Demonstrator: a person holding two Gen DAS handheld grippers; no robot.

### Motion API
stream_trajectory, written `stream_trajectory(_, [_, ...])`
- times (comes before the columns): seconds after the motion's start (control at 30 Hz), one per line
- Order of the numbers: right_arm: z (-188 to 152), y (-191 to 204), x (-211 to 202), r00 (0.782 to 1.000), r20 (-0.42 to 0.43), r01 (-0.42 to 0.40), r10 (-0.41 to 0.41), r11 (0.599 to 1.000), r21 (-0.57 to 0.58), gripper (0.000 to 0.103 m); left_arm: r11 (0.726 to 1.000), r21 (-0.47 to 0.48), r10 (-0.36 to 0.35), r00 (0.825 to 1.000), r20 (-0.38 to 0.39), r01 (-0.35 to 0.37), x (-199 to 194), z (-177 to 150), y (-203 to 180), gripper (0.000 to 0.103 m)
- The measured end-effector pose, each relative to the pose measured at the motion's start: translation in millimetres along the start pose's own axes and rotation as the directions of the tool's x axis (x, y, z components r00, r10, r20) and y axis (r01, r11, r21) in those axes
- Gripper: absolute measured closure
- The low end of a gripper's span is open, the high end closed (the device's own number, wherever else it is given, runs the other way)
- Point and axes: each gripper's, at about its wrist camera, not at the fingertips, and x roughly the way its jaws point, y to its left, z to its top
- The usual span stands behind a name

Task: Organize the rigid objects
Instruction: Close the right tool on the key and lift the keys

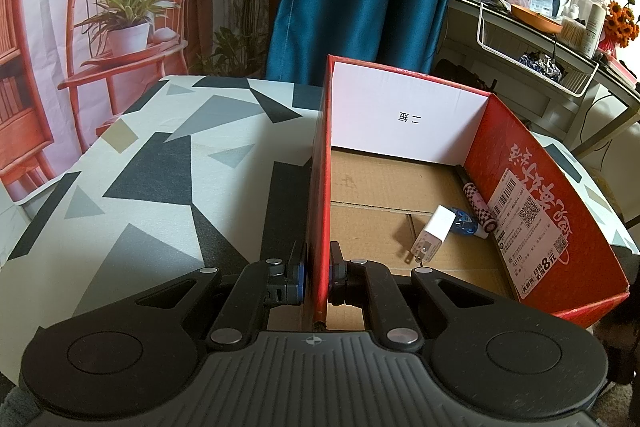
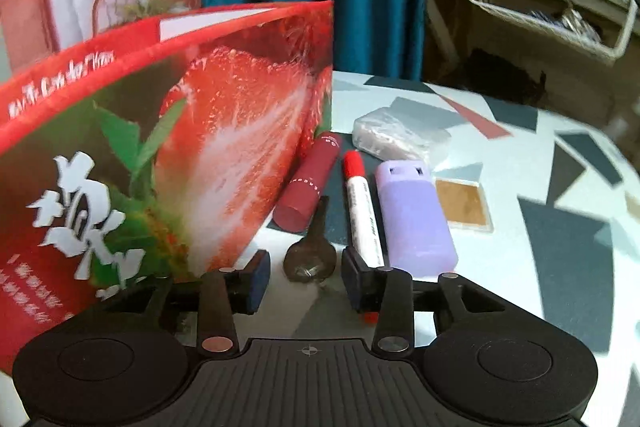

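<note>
Geometric-print worktop (image 1: 160, 163), red strawberry box (image 1: 520, 187) standing open on it.
Your left tongs (image 1: 318, 277) are clamped on the box's near wall; your right tongs (image 2: 306, 273) stand apart around a dark key (image 2: 310, 255), beside the red-capped marker (image 2: 362, 207), maroon tube (image 2: 310, 183) and lilac case (image 2: 414, 215).

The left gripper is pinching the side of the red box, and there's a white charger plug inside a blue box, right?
Not quite: the box is red, not blue. The left wrist view shows the left gripper pinching its wall, with the white charger plug inside.
</note>
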Motion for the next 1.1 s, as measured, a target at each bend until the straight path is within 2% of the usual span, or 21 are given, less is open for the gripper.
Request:
stream_trajectory(0.07, [3, -2, 4, 1.000, -0.006, -0.007, 0.007, 1.000, -0.005, 0.065, 1.000, 0.001, 0.000, 1.000, 0.000, 0.000, 0, 0, 0, 0.092])
stream_trajectory(0.13, [5, -5, 6, 1.000, -0.006, -0.009, 0.009, 1.000, 0.007, 0.070, 1.000, 0.000, 0.000, 1.000, 0.000, 0.000, 0, 0, 0, 0.092])
stream_trajectory(0.33, [-1, -1, 3, 1.000, 0.022, 0.019, -0.018, 1.000, -0.009, 0.075, 1.000, 0.001, -0.001, 1.000, 0.000, 0.001, 0, 0, 1, 0.092])
stream_trajectory(0.63, [-8, 0, -13, 0.995, 0.081, 0.064, -0.064, 0.998, -0.001, 0.077, 1.000, 0.001, 0.000, 1.000, 0.000, 0.000, 0, 0, 0, 0.092])
stream_trajectory(0.7, [-7, 1, -17, 0.992, 0.098, 0.083, -0.081, 0.996, -0.012, 0.083, 1.000, 0.001, 0.000, 1.000, 0.000, 0.000, 0, 0, 0, 0.092])
stream_trajectory(0.73, [-7, 2, -18, 0.991, 0.102, 0.089, -0.086, 0.996, -0.021, 0.093, 1.000, 0.001, 0.000, 1.000, 0.000, 0.000, 0, 0, 0, 0.092])
stream_trajectory(0.77, [-6, 3, -20, 0.990, 0.109, 0.097, -0.093, 0.995, -0.033, 0.095, 1.000, 0.001, 0.000, 1.000, 0.000, 0.000, 0, 0, 0, 0.092])
stream_trajectory(1.1, [-4, 5, -20, 0.991, 0.103, 0.094, -0.088, 0.994, -0.053, 0.098, 1.000, 0.001, 0.000, 1.000, 0.001, 0.000, 0, 0, 0, 0.092])
